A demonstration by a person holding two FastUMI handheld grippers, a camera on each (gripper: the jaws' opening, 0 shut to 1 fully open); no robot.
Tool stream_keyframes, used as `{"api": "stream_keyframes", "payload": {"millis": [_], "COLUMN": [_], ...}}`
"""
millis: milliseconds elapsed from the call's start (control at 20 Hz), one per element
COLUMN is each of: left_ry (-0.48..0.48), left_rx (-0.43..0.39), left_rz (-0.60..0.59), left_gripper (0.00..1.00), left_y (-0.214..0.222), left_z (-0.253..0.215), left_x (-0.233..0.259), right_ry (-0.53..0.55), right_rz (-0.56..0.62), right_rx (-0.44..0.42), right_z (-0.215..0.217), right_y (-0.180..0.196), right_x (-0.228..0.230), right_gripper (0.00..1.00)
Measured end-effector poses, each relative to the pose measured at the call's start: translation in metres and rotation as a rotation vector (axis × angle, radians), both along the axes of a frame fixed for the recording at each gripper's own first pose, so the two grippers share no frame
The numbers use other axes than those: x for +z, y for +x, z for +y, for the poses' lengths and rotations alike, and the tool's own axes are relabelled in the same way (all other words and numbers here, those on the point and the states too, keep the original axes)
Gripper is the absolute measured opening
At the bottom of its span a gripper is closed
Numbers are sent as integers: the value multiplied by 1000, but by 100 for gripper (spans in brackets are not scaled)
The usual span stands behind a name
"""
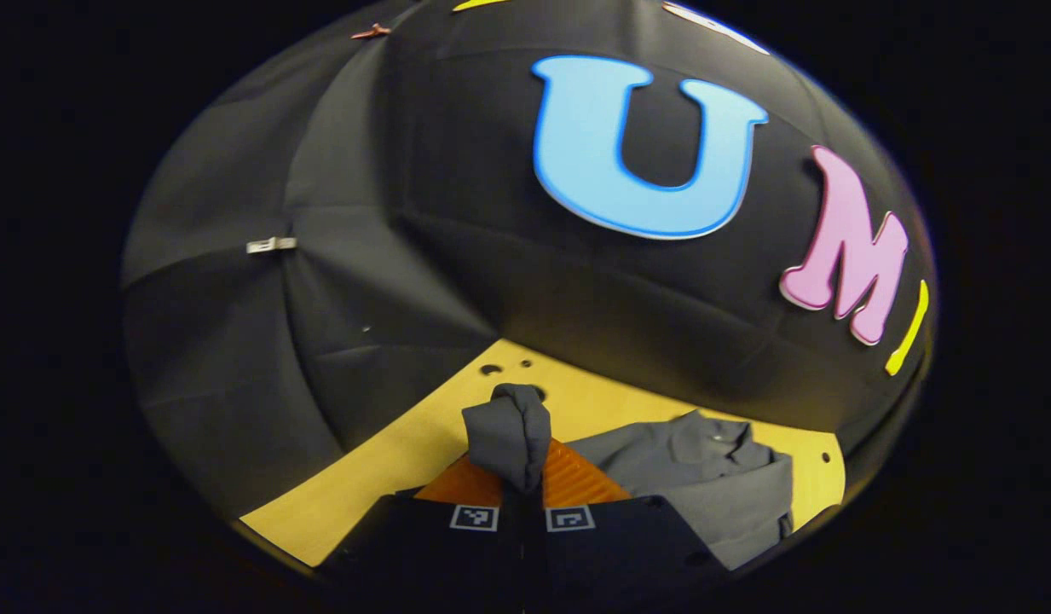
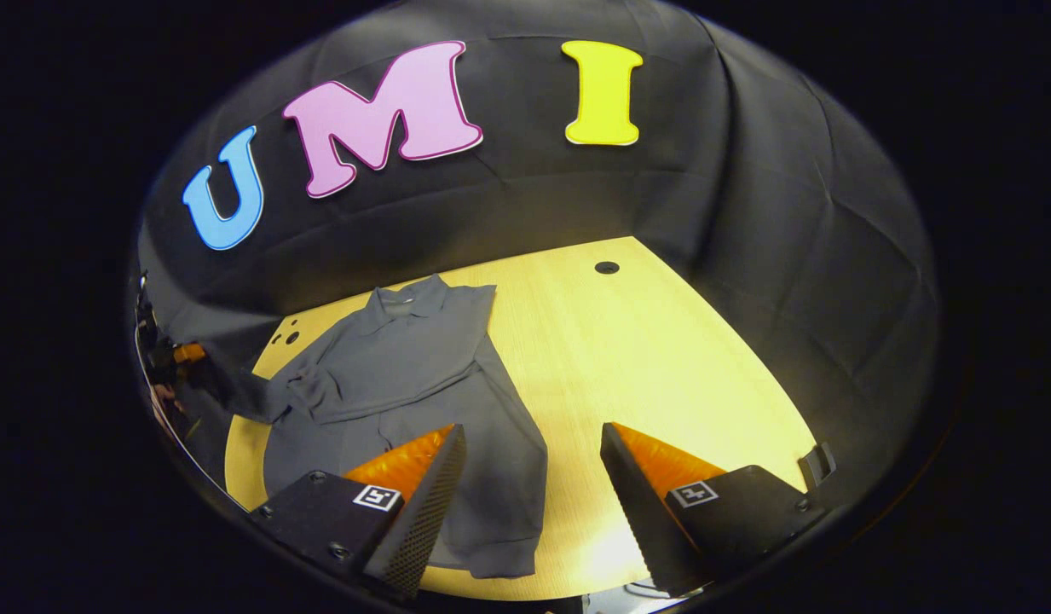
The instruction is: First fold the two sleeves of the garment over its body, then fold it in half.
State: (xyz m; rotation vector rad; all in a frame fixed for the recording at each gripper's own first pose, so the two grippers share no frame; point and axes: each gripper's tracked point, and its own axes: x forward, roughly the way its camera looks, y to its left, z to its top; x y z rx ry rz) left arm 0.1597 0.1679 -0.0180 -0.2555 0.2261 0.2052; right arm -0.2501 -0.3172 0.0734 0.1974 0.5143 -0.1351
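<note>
Left gripper (image 1: 522, 477): fingers pressed together on a bunched fold of grey cloth, the sleeve end (image 1: 510, 431) of the garment, which stands up in a lump above the fingertips. The cloth is lifted off the tabletop here.

Right gripper (image 2: 532, 460): fingers spread wide apart, nothing between them, poised above the near edge of the tabletop. Its left finger (image 2: 423, 503) overlaps the lower hem area of the garment in the right gripper view; whether it touches the cloth cannot be told.

Grey long-sleeved collared shirt of soft woven fabric (image 2: 406, 375): lying flat on the light yellow wooden tabletop (image 2: 661, 358), collar toward the far wall, body slightly rumpled. One sleeve lies straight down along the body's side toward the near edge. The other sleeve is drawn out sideways toward the edge of the right gripper view, where a gripper (image 2: 180, 354) and the hand holding it show dimly. In the left gripper view the shirt's collar and shoulders (image 1: 704, 460) lie just beyond the pinched cloth.

Tabletop: several small dark round holes (image 2: 607, 267) near the far edge.

Black cloth wall (image 2: 747, 213): behind the tabletop, creased.
</note>
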Motion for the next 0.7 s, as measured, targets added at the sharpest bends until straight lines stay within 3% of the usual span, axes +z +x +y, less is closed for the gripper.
{"api": "stream_keyframes", "payload": {"millis": [350, 700], "left_ry": [11, 40], "left_rx": [-267, -499], "left_rz": [-2, 62], "left_gripper": [6, 6], "left_y": [39, 50], "left_z": [-159, -296], "left_x": [23, -12], "right_ry": [45, 74], "right_rz": [2, 13], "right_rx": [-34, -66], "right_z": [-18, -37], "right_y": [0, -8], "right_x": [-13, -26], "right_gripper": [99, 99]}}
